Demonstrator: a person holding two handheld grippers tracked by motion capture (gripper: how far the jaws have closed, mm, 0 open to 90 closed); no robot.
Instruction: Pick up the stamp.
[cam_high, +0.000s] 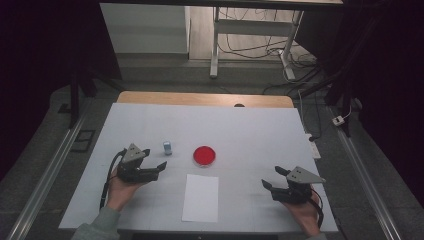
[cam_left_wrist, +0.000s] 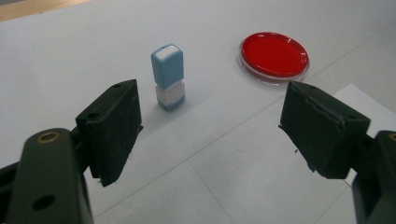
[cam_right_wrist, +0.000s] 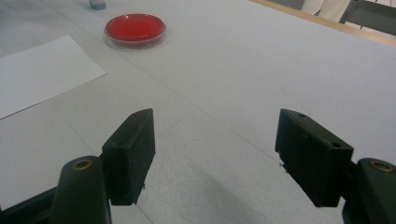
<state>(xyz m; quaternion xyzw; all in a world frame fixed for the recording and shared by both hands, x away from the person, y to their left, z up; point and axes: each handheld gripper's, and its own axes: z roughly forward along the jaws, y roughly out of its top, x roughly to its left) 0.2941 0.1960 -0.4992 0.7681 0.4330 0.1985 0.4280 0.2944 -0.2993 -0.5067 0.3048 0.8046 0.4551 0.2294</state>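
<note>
In the high view the left gripper (cam_high: 154, 158) sits left of centre on the white surface (cam_high: 250, 130), its jaws apart with nothing between them. The small blue and white stamp (cam_high: 167, 147) stands upright just above and beside it; a red dish (cam_high: 204, 155) lies right of the stamp, a paper sheet (cam_high: 201, 197) below. The right gripper (cam_high: 274, 177), lower right, also holds its jaws apart.
</note>
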